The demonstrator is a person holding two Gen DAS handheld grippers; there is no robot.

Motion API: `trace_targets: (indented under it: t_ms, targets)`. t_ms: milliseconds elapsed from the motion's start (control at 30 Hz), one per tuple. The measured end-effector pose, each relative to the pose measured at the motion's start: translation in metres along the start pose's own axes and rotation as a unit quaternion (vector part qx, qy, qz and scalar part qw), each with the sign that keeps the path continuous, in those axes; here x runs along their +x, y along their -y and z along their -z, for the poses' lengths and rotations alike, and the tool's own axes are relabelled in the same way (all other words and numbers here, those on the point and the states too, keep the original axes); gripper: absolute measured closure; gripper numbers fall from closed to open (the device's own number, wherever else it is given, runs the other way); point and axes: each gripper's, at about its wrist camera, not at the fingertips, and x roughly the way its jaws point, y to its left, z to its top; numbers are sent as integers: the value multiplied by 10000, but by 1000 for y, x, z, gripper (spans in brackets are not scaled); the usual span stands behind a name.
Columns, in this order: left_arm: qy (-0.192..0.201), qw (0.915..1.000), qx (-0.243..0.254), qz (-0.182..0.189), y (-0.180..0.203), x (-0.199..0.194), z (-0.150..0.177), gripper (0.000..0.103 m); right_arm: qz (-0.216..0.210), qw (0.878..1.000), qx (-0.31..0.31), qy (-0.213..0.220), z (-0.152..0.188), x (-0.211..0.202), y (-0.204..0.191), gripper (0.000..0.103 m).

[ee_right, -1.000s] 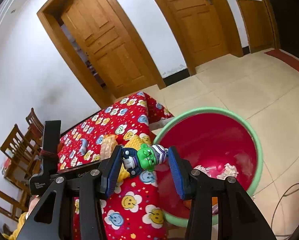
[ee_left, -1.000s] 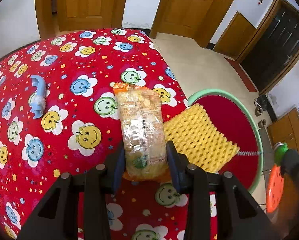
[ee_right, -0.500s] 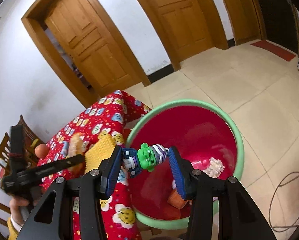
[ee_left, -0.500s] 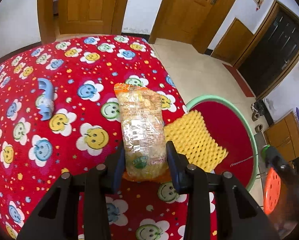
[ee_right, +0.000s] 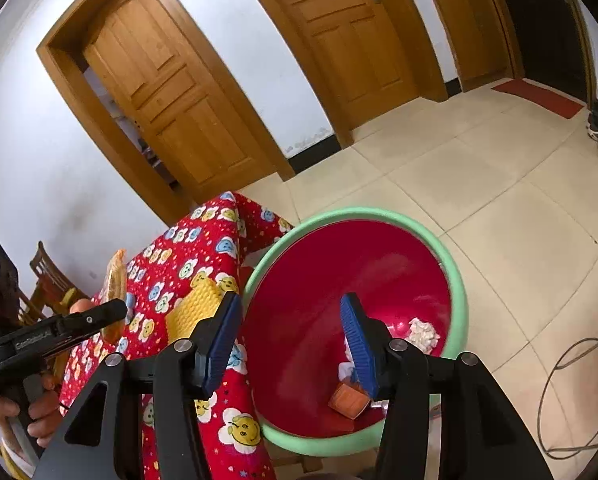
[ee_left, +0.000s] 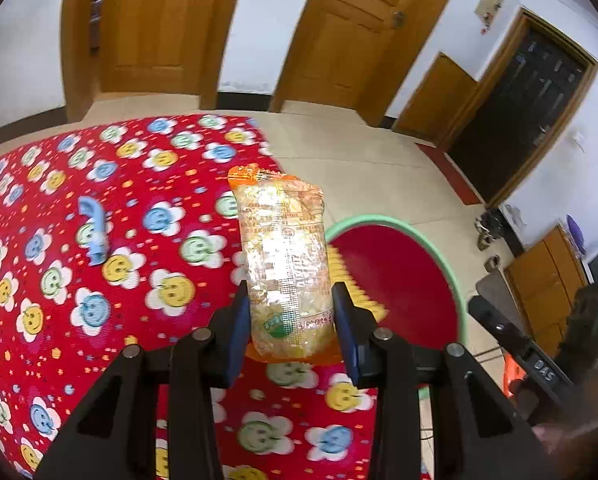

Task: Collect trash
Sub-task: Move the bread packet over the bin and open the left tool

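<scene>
Crinkled clear plastic with orange sealed ends: the snack packet point(ee_left: 285, 268), flat and oblong, clamped low between the blue ribbed pads of the left gripper point(ee_left: 289, 326) and standing up from them toward 12 o'clock, clear of the tablecloth point(ee_left: 99, 320), presumably lifted for carrying to the basin. Red basin with a green rolled rim point(ee_right: 457, 280), round and smooth-walled, on the floor at the table's corner (from the packet, about 3 o'clock); placed there, by my reading, as the trash receptacle; holds a white crumpled wad point(ee_right: 422, 330) and an orange carton scrap point(ee_right: 349, 400). Right gripper point(ee_right: 293, 340): over the basin, jaws just been opening, nothing between them. Yellow dimpled foam pad point(ee_right: 195, 308), soft-looking, at the table edge beside the rim. Blue curved plastic piece point(ee_left: 95, 236), at 9 o'clock of the packet, well apart.
</scene>
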Motion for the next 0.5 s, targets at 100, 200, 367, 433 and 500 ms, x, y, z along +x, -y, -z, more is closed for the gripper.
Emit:
trace_targets:
  t_ms: [100,200,367,433,500]
  targets:
    - [-77,9997,144,171,16,2,-1,64,174,9998,30,54,0,-9,3,49]
    - [-168,9990,301,297,34,9,2,64,421,9991,64,89,0,-18,9,47]
    - [-351,9974,497,396,58,26,8,64,622,9979,139,101,2,-29,23,47]
    - [-429,9966,577,415,66,33,10,64,673,9975,180,115,3,-32,28,47]
    - [-503,9958,632,424,74,41,11,64,704,9972,222,130,4,-34,33,47]
